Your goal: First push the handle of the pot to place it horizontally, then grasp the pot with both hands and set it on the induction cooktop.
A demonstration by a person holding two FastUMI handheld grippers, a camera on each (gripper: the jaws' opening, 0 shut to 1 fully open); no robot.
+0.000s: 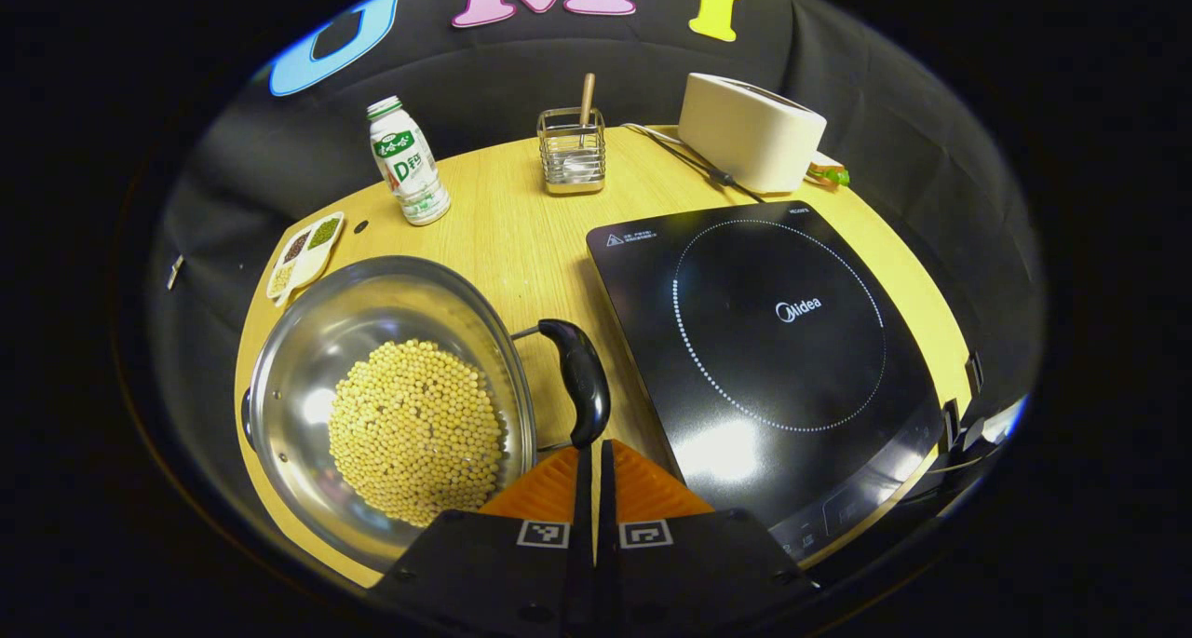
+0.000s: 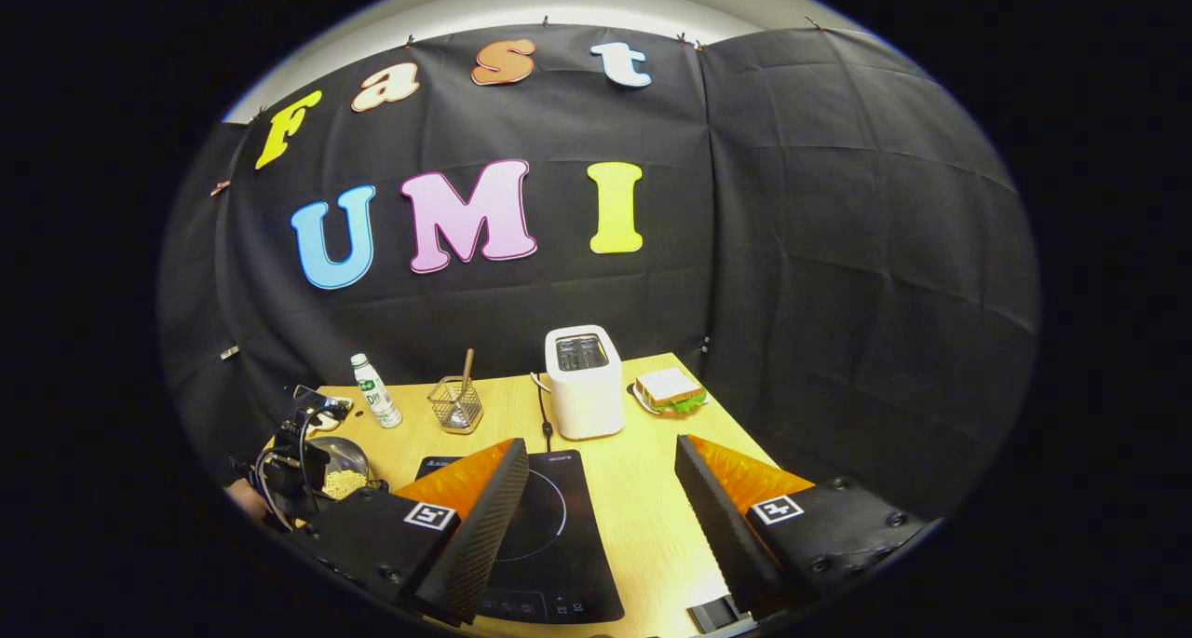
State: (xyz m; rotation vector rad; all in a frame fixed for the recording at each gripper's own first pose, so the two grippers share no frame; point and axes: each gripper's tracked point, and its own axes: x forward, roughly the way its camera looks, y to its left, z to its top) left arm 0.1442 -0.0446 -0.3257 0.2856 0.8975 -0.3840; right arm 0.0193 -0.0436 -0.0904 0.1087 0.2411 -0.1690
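Stainless-steel pot (image 1: 391, 386) part-filled with soybeans (image 1: 417, 430), on the tabletop (image 1: 507, 237) just left of the induction cooktop (image 1: 764, 359). The left hand-held gripper (image 1: 594, 461), fingers pressed together on nothing, noses against the black swing handle (image 1: 579, 377); the right hand-held gripper (image 2: 596, 517) gapes wide, empty, above the cooktop. Likely bottom-heavy, rigid and slick-walled — best taken by its opposite side handles and kept level, since the beans could spill.

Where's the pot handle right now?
In the left gripper view, the black pot handle sits between the pot and the induction cooktop, just ahead of the left gripper.
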